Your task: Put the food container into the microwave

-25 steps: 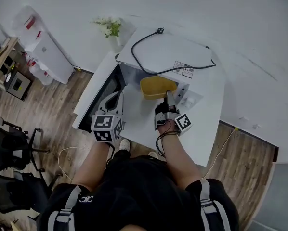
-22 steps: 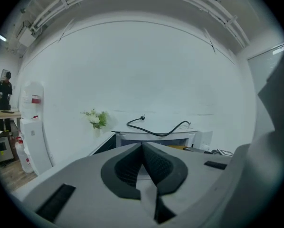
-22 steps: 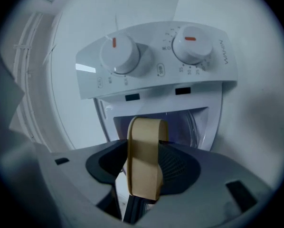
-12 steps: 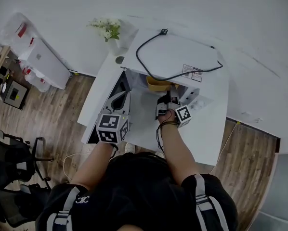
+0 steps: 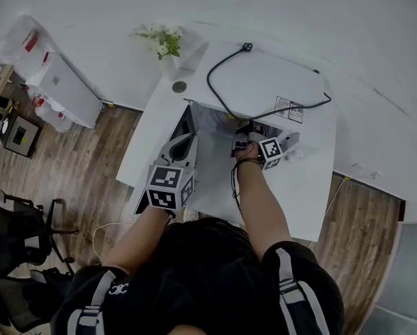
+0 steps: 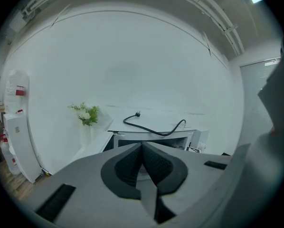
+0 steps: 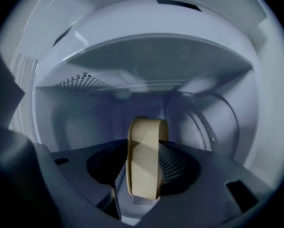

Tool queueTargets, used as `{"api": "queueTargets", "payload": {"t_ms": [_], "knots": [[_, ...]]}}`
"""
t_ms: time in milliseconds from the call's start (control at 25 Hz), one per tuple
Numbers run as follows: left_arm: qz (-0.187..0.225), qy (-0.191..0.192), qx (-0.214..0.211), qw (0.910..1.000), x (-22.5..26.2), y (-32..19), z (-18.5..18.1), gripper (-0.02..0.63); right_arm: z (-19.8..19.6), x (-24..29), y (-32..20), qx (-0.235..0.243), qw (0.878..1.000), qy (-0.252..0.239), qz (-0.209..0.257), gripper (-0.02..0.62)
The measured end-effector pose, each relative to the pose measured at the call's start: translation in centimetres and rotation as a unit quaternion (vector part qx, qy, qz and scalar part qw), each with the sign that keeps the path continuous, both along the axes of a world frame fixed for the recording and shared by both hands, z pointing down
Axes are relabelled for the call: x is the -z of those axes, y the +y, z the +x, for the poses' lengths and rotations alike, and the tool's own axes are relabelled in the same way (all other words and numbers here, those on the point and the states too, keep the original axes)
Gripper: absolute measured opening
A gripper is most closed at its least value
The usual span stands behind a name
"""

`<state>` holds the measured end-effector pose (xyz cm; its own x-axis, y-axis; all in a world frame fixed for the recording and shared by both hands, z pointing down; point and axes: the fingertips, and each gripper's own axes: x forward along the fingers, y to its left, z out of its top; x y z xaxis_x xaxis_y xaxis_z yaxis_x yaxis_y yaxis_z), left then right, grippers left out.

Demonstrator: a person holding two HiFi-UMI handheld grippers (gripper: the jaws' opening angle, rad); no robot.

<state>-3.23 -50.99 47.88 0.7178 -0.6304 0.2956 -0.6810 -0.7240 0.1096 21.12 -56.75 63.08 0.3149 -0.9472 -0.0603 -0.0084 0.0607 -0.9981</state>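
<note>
The white microwave point(image 5: 264, 79) stands on the table with its door point(image 5: 183, 121) swung open to the left. My right gripper point(image 5: 243, 135) reaches into the cavity; the head view hides the container under the microwave's top. In the right gripper view the yellow food container point(image 7: 144, 160) shows edge-on, with my right gripper point(image 7: 144, 177) shut on its rim inside the grey cavity point(image 7: 99, 115). My left gripper point(image 5: 187, 141) hangs in front of the open door, shut with nothing in it. The left gripper point(image 6: 142, 151) looks toward the microwave point(image 6: 182, 140).
A black power cord point(image 5: 264, 107) lies coiled on the microwave's top. A vase of white flowers point(image 5: 168, 46) stands at the back left of the white table point(image 5: 306, 194). A white cabinet point(image 5: 58, 82) and office chairs point(image 5: 20, 236) stand on the wooden floor at left.
My right gripper has pushed forward with the yellow container, from in front of the opening to inside the cavity. The container has gone out of the head view. The left gripper has barely shifted.
</note>
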Motion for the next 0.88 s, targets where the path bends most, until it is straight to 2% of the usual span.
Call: {"api": "queueTargets", "payload": {"t_ms": [400,680,800,880], "knots": [[0.016,-0.002,-0.017,0.9997,-0.1,-0.1,0.2,0.015,-1.6,-1.6,0.1,0.023,0.997,0.022,-0.065,0.218],[0.022,0.008,-0.02,0.9995,0.2,0.0,0.4,0.015,-2.0,-2.8,0.6,0.05,0.989,0.023,-0.139,0.223],[0.021,0.007,-0.026,0.9994,0.1,0.3,0.7,0.014,-2.0,-3.4,1.3,0.053,0.984,0.024,-0.166,0.181],[0.02,0.007,-0.03,0.9993,0.1,0.4,0.8,0.015,-1.9,-3.3,1.8,0.053,0.985,0.022,-0.166,0.181]]}}
